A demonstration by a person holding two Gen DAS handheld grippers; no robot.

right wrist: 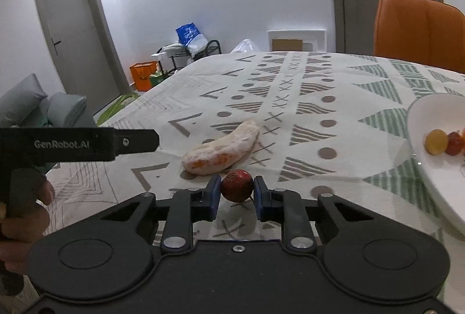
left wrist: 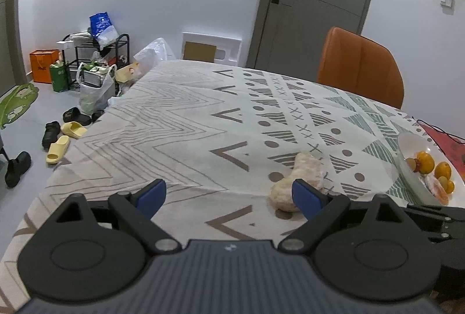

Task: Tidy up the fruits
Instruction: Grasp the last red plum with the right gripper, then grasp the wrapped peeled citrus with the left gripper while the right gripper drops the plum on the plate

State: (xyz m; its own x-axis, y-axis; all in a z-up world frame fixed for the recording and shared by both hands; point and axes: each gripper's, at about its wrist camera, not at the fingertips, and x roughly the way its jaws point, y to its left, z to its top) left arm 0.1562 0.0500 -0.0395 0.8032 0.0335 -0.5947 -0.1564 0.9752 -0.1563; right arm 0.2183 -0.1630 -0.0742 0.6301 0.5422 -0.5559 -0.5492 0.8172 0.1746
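Observation:
A small dark-red round fruit sits between the blue pads of my right gripper, which is shut on it just above the patterned tablecloth. Beyond it lies a pale orange-and-white piece of peel. The same peel lies in the left wrist view, just past the right fingertip of my left gripper, which is open and holds nothing. A white plate at the right holds small yellow and red fruits. In the left wrist view the plate carries oranges.
An orange chair stands at the table's far side. A red mat with a black cable lies behind the plate. Left of the table, the floor holds shoes, bags and a black rack. A hand holds the left gripper's handle.

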